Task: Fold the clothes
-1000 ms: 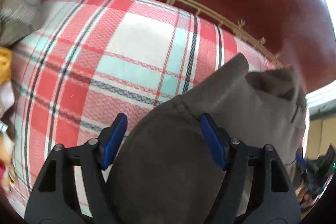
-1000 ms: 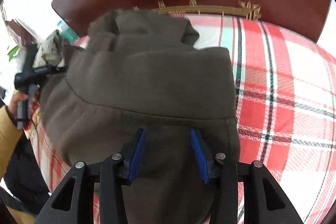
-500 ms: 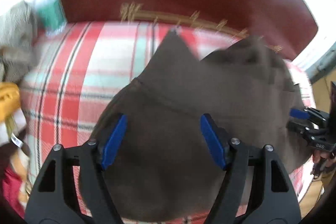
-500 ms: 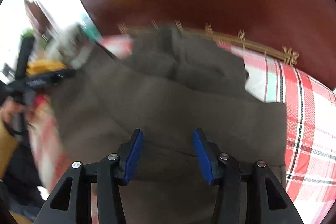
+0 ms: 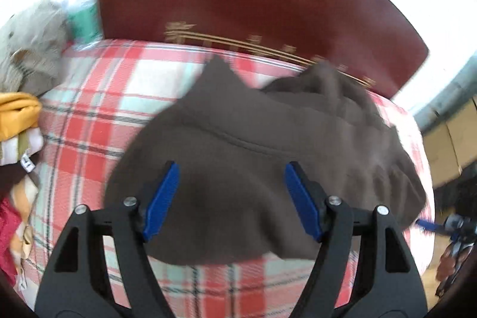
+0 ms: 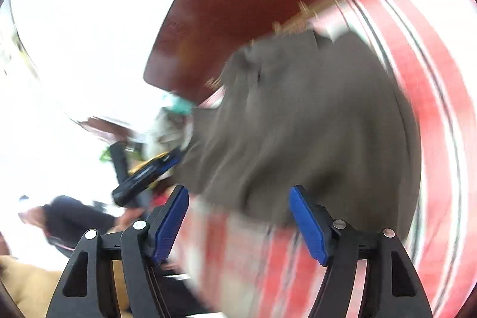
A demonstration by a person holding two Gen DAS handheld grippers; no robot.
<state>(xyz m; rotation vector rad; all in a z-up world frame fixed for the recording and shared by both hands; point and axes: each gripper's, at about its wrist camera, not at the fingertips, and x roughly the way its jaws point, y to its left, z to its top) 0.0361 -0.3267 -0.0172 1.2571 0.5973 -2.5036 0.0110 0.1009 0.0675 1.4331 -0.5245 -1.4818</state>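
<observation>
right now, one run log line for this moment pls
step: fold clothes | brown garment: bunched on plaid bed cover | left gripper: open, over garment | right gripper: jaws just opened, nothing between pads, garment edge beyond

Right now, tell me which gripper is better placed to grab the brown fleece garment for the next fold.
Left. The left gripper has open jaws directly over the brown fleece garment lying on the plaid bedspread. The right gripper, just opened, sits off the garment's edge, its view blurred.
</observation>
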